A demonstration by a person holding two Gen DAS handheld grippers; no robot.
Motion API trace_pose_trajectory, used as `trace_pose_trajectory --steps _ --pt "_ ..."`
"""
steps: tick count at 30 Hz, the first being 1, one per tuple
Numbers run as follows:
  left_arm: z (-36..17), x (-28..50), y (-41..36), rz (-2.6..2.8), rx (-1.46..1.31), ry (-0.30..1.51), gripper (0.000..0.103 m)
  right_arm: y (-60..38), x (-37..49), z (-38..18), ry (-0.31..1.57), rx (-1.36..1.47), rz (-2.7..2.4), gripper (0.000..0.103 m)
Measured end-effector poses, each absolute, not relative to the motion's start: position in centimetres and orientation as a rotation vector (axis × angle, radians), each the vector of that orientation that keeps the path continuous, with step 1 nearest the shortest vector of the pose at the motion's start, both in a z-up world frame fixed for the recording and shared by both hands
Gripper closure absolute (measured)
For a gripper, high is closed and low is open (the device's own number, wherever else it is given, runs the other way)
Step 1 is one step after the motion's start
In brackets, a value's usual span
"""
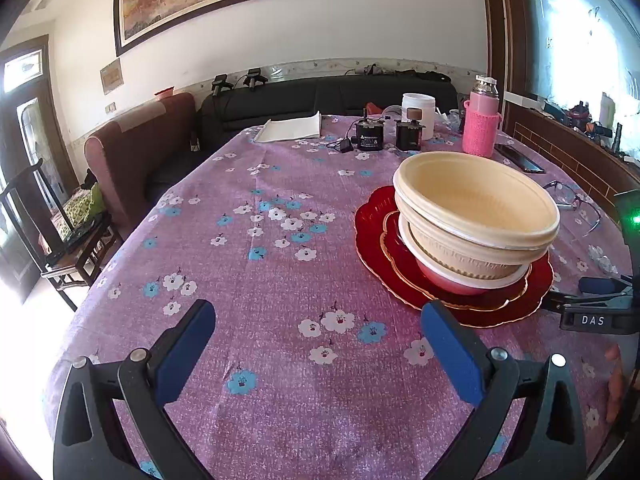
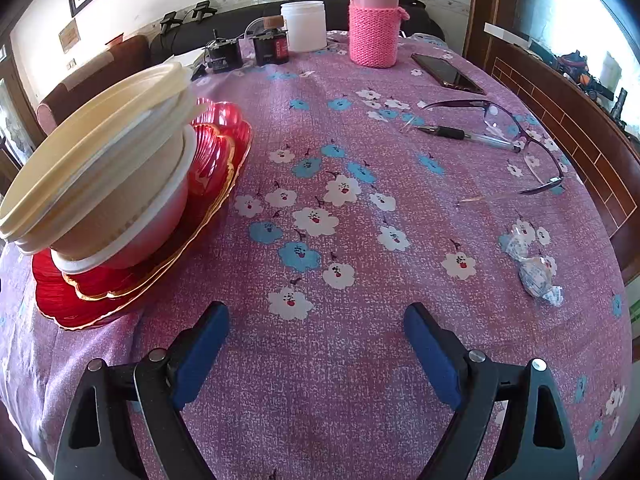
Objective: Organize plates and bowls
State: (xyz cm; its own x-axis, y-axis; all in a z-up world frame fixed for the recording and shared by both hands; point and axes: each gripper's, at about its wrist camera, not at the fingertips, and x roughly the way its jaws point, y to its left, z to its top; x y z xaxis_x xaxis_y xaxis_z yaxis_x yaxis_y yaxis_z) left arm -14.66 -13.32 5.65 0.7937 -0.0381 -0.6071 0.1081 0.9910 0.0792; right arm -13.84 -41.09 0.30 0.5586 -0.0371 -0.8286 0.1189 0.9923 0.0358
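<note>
Both grippers, left & right, stood wide, empty. Cream bowls at 2 o'clock sat tilted on red plates; a bump could've toppled the stack.

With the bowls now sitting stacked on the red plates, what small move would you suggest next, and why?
Probably draw both grippers back a little and finish. The cream bowls already nest in the pink bowl on the red plates, no other dishes show on the tablecloth, and the left gripper and right gripper both have open, empty jaws.
</note>
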Motion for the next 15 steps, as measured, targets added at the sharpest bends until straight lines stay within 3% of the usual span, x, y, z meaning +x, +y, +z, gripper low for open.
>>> trace_pose_trajectory --steps 5,7,15 --pt "5.7 -14.7 -13.7 -0.065 0.135 0.652 0.000 -40.7 -13.0 0.2 0.980 0.064 -0.097 0.008" --pt "5.9 -14.7 -13.9 -0.062 0.149 0.646 0.000 -40.6 -12.5 -0.1 0.975 0.056 -0.094 0.001" --pt "7.3 -13.4 -13.6 -0.071 0.142 0.642 0.000 -40.5 -11.9 -0.2 0.975 0.049 -0.081 0.001"
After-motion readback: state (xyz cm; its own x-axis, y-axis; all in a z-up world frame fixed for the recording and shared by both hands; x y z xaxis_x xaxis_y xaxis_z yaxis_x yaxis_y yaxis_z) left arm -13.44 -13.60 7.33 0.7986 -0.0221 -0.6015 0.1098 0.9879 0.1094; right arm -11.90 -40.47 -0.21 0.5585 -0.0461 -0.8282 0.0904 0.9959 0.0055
